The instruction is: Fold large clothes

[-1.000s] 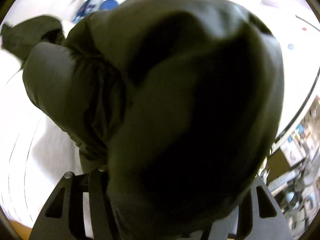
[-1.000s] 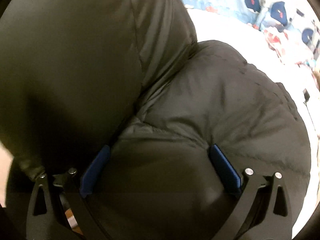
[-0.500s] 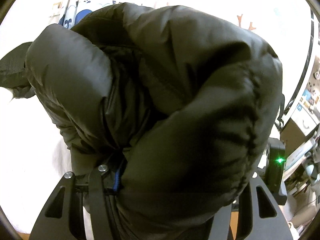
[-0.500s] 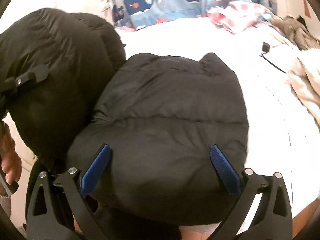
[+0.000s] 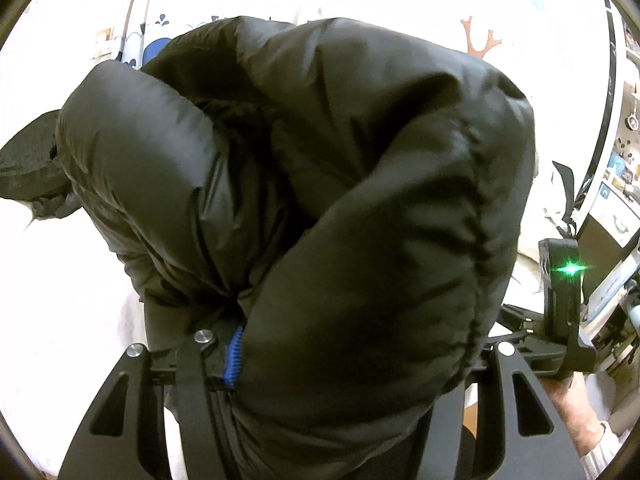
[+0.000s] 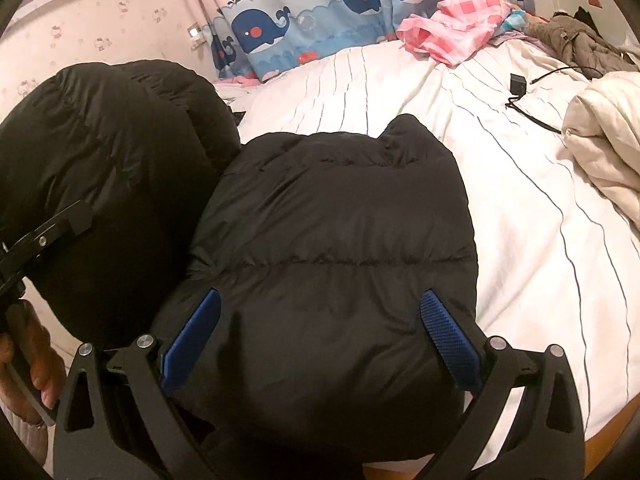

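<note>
Lifted higher off the bed [image 6: 500, 184], puffy black down jacket [image 6: 332, 240] stays bulky, slippery; left tool [image 5: 352, 344] clenches hem, right tool [image 6: 320, 332] gapes.

No lettering, label, brand or number can be read anywhere, neither on the black puffer jacket [image 6: 328, 240] nor on the whale-print curtain [image 6: 320, 28].

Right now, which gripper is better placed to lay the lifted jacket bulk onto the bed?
Left. The left gripper is buried in the raised bulk of the jacket, apparently clamping it. The right gripper is open, straddling the part lying on the bed.
</note>
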Motion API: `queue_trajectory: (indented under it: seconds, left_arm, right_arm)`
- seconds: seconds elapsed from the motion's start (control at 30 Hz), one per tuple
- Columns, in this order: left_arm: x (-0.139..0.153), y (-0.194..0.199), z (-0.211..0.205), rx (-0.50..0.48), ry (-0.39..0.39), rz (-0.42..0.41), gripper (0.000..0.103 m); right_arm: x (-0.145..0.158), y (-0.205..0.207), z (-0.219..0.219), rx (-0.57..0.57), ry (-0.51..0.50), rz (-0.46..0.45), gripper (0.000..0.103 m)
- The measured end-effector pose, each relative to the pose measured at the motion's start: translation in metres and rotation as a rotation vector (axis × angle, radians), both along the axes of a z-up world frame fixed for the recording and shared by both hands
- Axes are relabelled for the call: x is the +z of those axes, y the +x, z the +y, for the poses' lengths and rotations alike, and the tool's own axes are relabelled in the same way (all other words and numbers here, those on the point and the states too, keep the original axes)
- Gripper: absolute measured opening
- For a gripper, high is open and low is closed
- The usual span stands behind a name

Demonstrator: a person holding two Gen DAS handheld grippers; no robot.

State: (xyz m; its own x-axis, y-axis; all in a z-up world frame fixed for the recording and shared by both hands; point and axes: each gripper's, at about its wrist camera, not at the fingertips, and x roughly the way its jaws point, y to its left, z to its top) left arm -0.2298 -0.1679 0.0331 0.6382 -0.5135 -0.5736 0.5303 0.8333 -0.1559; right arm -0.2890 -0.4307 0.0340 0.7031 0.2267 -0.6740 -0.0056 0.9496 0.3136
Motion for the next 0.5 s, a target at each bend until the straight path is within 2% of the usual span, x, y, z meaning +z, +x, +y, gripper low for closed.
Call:
queue_trajectory:
  seconds: [0.07,0.2,0.37,0.5]
  left_arm:
    - [-0.001,0.002,0.002,-0.004,0.006,-0.009,0.055]
    - [0.003,-0.021,-0.010,-0.013,0.011,-0.019,0.056]
    - [0.006,-0.019,-0.017,-0.024,0.020,-0.033,0.056]
    - [0.000,-0.025,-0.026,-0.044,0.056,-0.059,0.056]
  right_arm:
    - [0.002,0.002,-0.001,0.001,0.012,-0.008,0.097]
    - [0.012,0.005,-0.001,0.000,0.015,-0.023,0.097]
    - [0.033,0.011,-0.001,0.015,0.037,-0.052,0.097]
    - [0.076,0.022,0.001,0.061,0.085,-0.112,0.097]
